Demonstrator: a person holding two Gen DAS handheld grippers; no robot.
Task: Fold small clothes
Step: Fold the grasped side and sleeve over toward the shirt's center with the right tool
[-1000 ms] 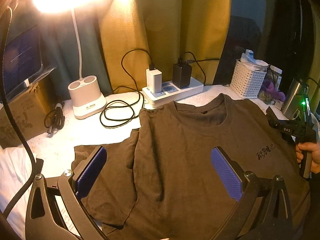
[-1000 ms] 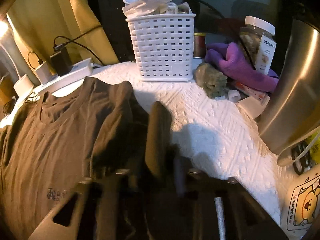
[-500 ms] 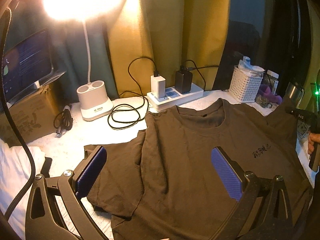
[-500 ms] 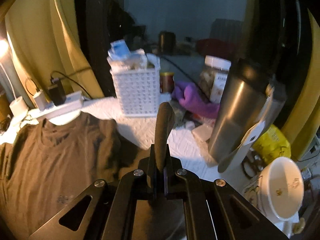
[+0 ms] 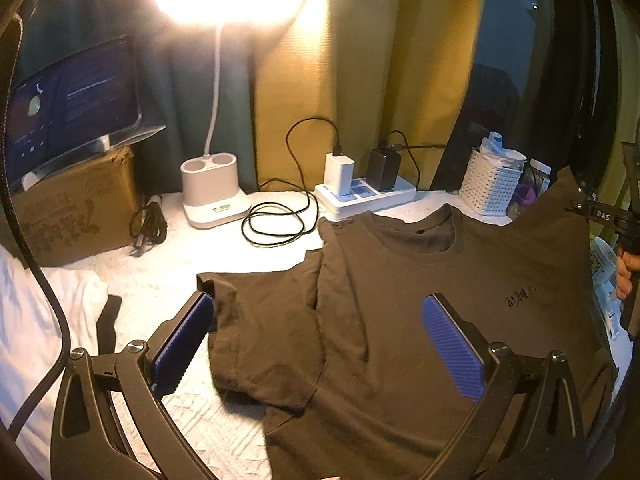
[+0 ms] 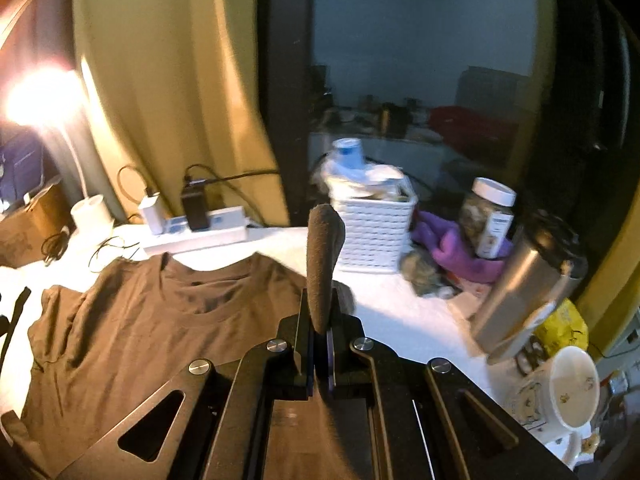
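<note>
A dark brown T-shirt (image 5: pixel 400 280) lies face up on the white table cover, neck toward the curtain, its left sleeve spread flat. My left gripper (image 5: pixel 316 302) hovers open over the shirt's left side, blue pads (image 5: pixel 180 344) wide apart with nothing between them. My right gripper (image 6: pixel 318 332) is shut on the shirt's right sleeve (image 6: pixel 324 248), a roll of which sticks up past the jaws. In the left wrist view that sleeve (image 5: pixel 560 200) is raised off the table at the far right, with the right gripper (image 5: pixel 600 216) and a hand (image 5: pixel 626 272) behind it.
A lit desk lamp (image 5: pixel 212 196), a power strip (image 5: pixel 364 196) with chargers and a coiled black cable (image 5: pixel 276 224) line the back. A white basket (image 6: pixel 374 236), jar (image 6: pixel 488 220), steel flask (image 6: pixel 524 292) and bowl (image 6: pixel 572 392) crowd the right. A cardboard box (image 5: pixel 76 208) stands at left.
The right gripper has risen with the sleeve pinched in it, lifting that side of the shirt. The left gripper has drawn back, so more of the table and lamp shows.
</note>
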